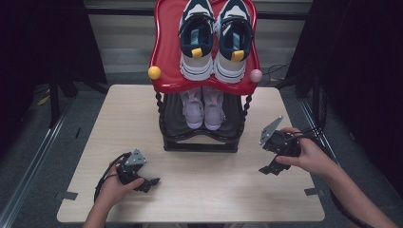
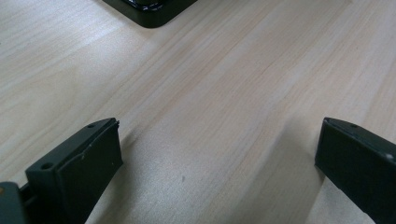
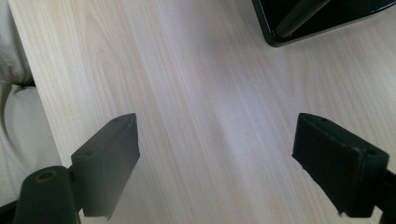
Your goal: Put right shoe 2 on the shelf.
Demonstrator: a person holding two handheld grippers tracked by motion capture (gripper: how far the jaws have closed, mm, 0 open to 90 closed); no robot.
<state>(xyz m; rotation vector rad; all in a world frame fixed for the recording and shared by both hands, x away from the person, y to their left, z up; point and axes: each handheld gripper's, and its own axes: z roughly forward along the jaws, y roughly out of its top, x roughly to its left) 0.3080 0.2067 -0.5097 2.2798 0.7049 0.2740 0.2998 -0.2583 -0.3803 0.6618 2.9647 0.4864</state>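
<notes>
Both the left gripper (image 1: 151,182) and right gripper (image 1: 267,169) rest spread and empty on the table (image 1: 95,142), the shoe rack (image 1: 199,137) at twelve o'clock (probably light but tippy), best gripped by its side posts.

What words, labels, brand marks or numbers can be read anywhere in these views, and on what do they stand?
None can be read.
White and navy sneakers on the red top tray: no legible mark.
Pale pink shoes on the lower shelf: no legible mark.
Table and both hand-held grippers, left and right: no print seen.
</notes>
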